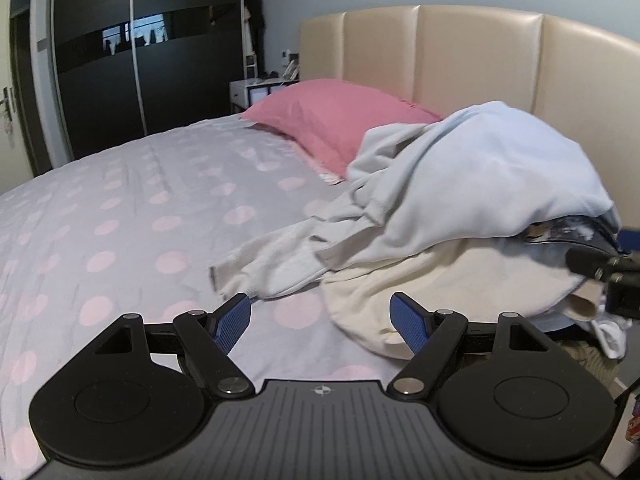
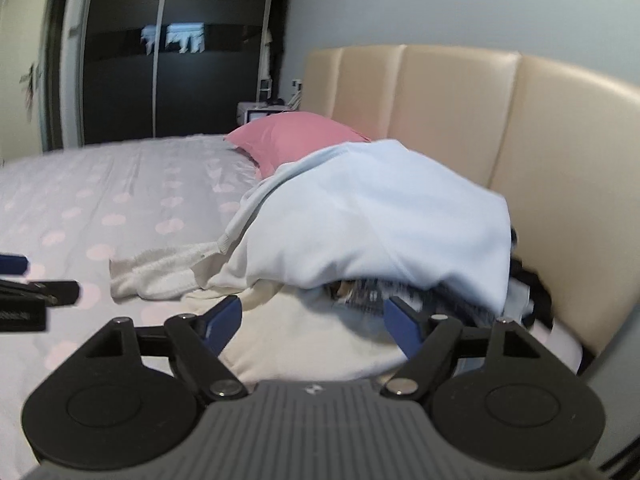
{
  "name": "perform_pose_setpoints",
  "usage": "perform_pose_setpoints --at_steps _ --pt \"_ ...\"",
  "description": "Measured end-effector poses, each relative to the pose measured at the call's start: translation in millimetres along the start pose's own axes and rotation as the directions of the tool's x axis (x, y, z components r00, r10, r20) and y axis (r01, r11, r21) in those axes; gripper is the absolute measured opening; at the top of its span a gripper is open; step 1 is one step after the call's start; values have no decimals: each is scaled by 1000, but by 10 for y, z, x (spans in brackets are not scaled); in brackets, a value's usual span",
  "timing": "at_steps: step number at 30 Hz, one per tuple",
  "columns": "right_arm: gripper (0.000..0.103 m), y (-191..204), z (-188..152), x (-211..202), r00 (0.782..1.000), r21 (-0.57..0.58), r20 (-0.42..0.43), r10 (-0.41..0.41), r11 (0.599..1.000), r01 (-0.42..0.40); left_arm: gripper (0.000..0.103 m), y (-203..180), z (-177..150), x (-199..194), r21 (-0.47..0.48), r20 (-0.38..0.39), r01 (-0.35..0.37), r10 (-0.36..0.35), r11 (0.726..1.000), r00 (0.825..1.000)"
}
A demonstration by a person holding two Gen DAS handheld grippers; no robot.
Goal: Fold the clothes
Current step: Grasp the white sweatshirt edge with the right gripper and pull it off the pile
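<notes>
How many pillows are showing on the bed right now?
1. The pink pillow lies against the headboard, left of the clothes pile. Another may be hidden under that pile.

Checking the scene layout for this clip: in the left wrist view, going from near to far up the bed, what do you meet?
Open left gripper → cream towel-like cloth → pale blue garment draped over the clothes pile → pink pillow → beige padded headboard.
</notes>
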State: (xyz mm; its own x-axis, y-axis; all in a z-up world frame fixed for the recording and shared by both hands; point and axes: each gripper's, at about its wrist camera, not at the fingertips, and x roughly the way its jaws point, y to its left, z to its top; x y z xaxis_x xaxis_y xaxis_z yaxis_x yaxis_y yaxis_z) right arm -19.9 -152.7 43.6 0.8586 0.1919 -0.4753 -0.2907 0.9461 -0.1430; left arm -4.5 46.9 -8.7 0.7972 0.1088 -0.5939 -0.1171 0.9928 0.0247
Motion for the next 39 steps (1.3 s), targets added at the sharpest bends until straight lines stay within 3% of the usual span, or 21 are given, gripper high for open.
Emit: perform_pose_setpoints --at_steps 6,13,17,19,21,25,28,32,35,39 --pt "66 13 149 237 999 -192 5 -40 981 41 76 182 -6 60 -35 -24 -29 29 999 999" --pt "68 45 142 667 989 -416 -27 -143 902 119 76 333 -42 147 -74 -56 -30 26 997 998" --pt "66 34 137 864 980 -482 -31 -198 862 159 76 369 -52 216 -70 -70 -40 35 997 997" --pt "44 36 161 928 976 -491 -31 -217 853 175 76 388 -54 253 -75 -77 -41 35 996 996" --pt "34 39 225 950 975 -477 -23 -219 860 182 76 403 -53 266 -82 -84 -36 29 996 996" --pt "18 47 446 845 987 -419 0 -162 896 147 76 441 -57 243 -82 -83 -38 31 996 996" --pt "15 80 648 722 994 -368 23 -106 924 107 76 496 -53 179 -96 -73 -39 32 995 997" --pt "15 370 847 417 999 -340 29 39 940 -27 76 593 -36 3 -116 -47 -50 44 992 998" --pt "14 653 919 162 987 -332 32 155 933 -136 76 688 -37 -173 -125 -21 -62 60 990 998" --pt "14 1034 861 -191 953 -311 26 301 909 -279 76 844 -79 -406 -119 3 -102 103 988 995"
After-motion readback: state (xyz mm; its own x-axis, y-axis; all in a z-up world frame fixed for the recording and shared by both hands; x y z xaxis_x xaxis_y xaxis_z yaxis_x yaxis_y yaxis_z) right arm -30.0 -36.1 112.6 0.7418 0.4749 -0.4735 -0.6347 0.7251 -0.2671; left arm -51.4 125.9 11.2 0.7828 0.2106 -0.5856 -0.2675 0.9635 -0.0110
